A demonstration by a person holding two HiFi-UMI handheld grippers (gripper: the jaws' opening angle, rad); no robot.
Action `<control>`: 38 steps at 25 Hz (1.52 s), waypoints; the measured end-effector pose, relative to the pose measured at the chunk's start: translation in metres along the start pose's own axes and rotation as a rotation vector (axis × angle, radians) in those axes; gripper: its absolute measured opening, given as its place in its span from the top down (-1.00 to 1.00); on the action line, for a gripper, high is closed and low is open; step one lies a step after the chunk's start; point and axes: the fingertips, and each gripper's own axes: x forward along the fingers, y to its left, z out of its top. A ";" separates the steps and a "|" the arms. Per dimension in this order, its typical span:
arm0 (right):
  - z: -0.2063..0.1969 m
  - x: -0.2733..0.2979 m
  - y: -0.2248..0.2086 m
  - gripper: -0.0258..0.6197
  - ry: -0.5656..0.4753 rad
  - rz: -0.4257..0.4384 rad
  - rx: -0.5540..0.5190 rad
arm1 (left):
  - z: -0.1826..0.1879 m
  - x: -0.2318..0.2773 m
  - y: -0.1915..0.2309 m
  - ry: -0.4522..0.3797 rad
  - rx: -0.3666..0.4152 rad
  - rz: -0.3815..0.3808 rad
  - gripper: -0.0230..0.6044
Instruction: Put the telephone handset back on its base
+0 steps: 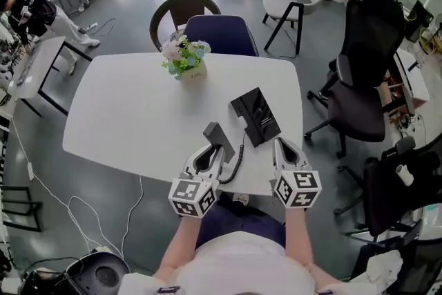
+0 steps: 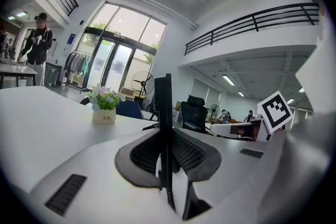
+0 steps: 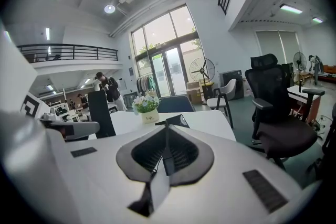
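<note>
The black telephone base (image 1: 255,115) lies on the white table (image 1: 131,114), right of centre near the front edge. My left gripper (image 1: 210,150) is shut on the black handset (image 1: 218,135), which it holds a little left of the base. A coiled cord (image 1: 239,157) runs from the handset toward the base. In the left gripper view the handset (image 2: 163,113) stands edge-on between the jaws of that gripper (image 2: 167,140). My right gripper (image 1: 282,144) hovers just right of the base, shut and holding nothing. In the right gripper view its jaws meet (image 3: 167,147), with the base (image 3: 176,121) ahead and the handset (image 3: 100,112) at left.
A small pot of flowers (image 1: 186,60) stands at the table's far side. A blue chair (image 1: 222,34) is tucked in behind it. A black office chair (image 1: 362,97) stands off the table's right end. A person (image 1: 38,10) stands far off at the left.
</note>
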 end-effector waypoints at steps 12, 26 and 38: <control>-0.001 -0.016 -0.018 0.81 -0.014 -0.068 0.039 | -0.010 0.017 -0.025 0.047 -0.181 -0.146 0.68; -0.021 -0.011 -0.033 0.81 0.027 -0.149 0.095 | -0.024 0.071 -0.030 0.084 -0.397 -0.292 0.69; -0.047 0.001 -0.037 0.80 0.108 -0.180 0.119 | -0.043 0.111 -0.008 0.147 -0.443 -0.320 0.69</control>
